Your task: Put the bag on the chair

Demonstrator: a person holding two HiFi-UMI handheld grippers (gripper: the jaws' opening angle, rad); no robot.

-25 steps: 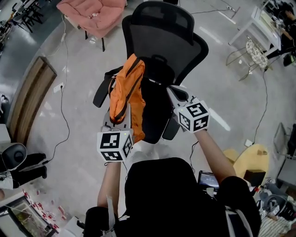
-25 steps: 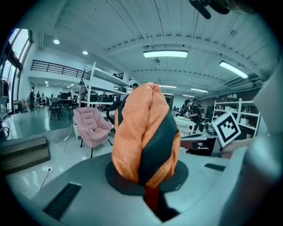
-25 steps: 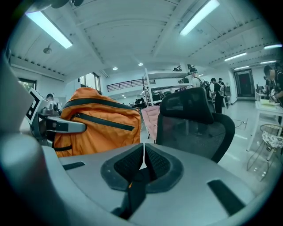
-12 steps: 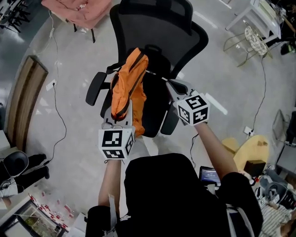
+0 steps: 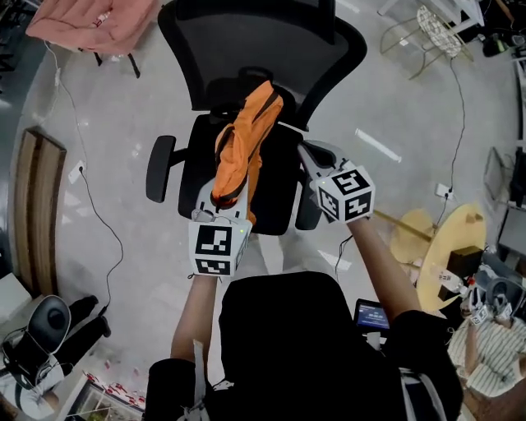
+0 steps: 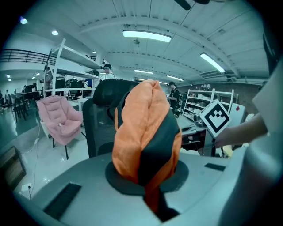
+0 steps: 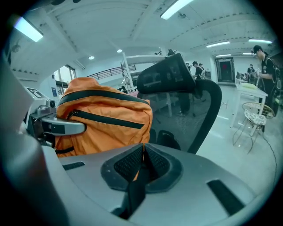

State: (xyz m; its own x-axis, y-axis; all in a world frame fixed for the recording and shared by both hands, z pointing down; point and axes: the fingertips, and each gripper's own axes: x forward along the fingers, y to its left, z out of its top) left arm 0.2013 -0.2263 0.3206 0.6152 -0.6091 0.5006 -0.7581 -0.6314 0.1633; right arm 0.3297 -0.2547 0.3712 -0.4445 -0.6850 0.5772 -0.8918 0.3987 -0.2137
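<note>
The orange and black bag point(image 5: 245, 140) hangs upright between both grippers, above the seat of the black mesh office chair point(image 5: 265, 51). My left gripper point(image 5: 215, 204) is shut on the bag's near end; in the left gripper view the bag point(image 6: 146, 132) bulges up out of the closed left gripper point(image 6: 149, 178). My right gripper point(image 5: 311, 158) holds the bag from the right side, and the right gripper point(image 7: 141, 165) is shut on a black strap point(image 7: 136, 187) of the bag point(image 7: 104, 121). The chair's backrest point(image 7: 188, 108) stands just behind. Whether the bag touches the seat is hidden.
A pink armchair point(image 5: 90, 20) stands far left, with a wooden bench point(image 5: 37, 205) along the left. Cables run over the grey floor. A yellow round table point(image 5: 448, 247) is at the right and a white wire chair point(image 5: 436, 25) far right. People stand among shelves point(image 6: 62, 70) in the background.
Both grippers and the bag have moved forward over the chair; the chair now sits centred under the bag. Both grips are unchanged.
</note>
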